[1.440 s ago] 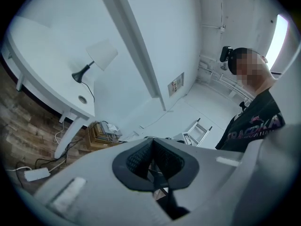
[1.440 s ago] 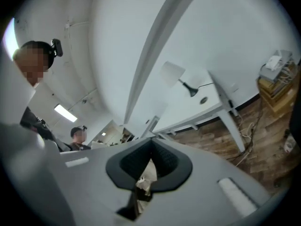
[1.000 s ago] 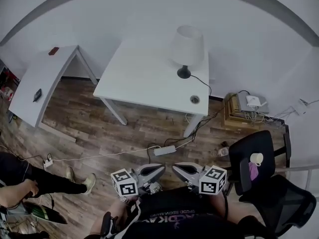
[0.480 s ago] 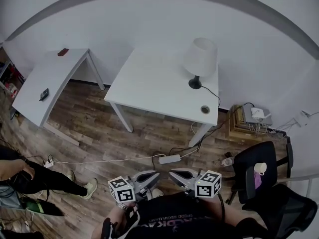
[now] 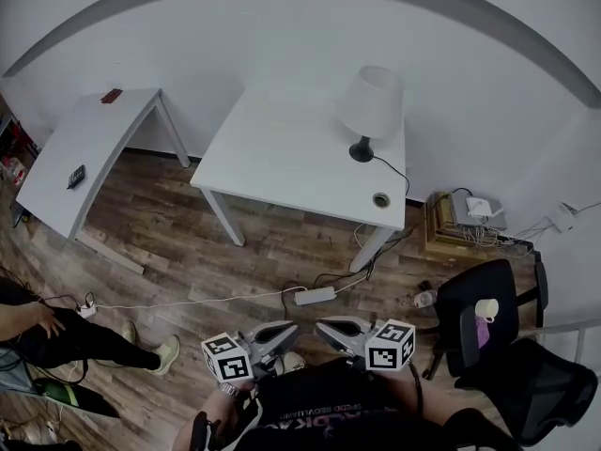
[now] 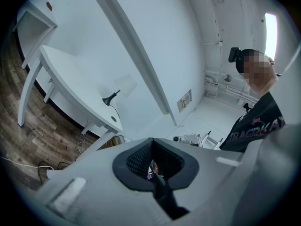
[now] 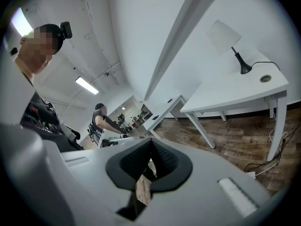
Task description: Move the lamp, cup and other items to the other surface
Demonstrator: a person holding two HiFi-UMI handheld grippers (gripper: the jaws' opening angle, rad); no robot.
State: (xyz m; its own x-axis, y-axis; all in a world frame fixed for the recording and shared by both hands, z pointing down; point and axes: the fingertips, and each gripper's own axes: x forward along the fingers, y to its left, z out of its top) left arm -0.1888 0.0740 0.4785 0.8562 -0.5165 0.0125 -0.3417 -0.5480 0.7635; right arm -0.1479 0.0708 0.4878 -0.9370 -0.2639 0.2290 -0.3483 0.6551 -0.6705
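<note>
A lamp (image 5: 369, 106) with a white shade and black base stands at the back right of the white table (image 5: 272, 158); it also shows in the left gripper view (image 6: 120, 87) and the right gripper view (image 7: 225, 39). A pale cup (image 5: 485, 308) sits on the black chair (image 5: 488, 280) at the right, beside something purple. My left gripper (image 5: 293, 326) and right gripper (image 5: 321, 325) are held side by side close to my body, over the floor and well short of the table. Both are shut with nothing in them, pads together (image 6: 151, 158) (image 7: 151, 160).
A second white table (image 5: 89, 144) at the left carries a small red item (image 5: 112, 95) and a small black item (image 5: 76, 176). A power strip (image 5: 315, 296) and cables lie on the wood floor. A low stand with devices (image 5: 465, 219) sits by the wall. Another person's legs (image 5: 103, 346) are at the lower left.
Both grippers have sunk a little toward the bottom of the head view and then held still. The jaws have stayed shut. The tables sit slightly differently in the picture.
</note>
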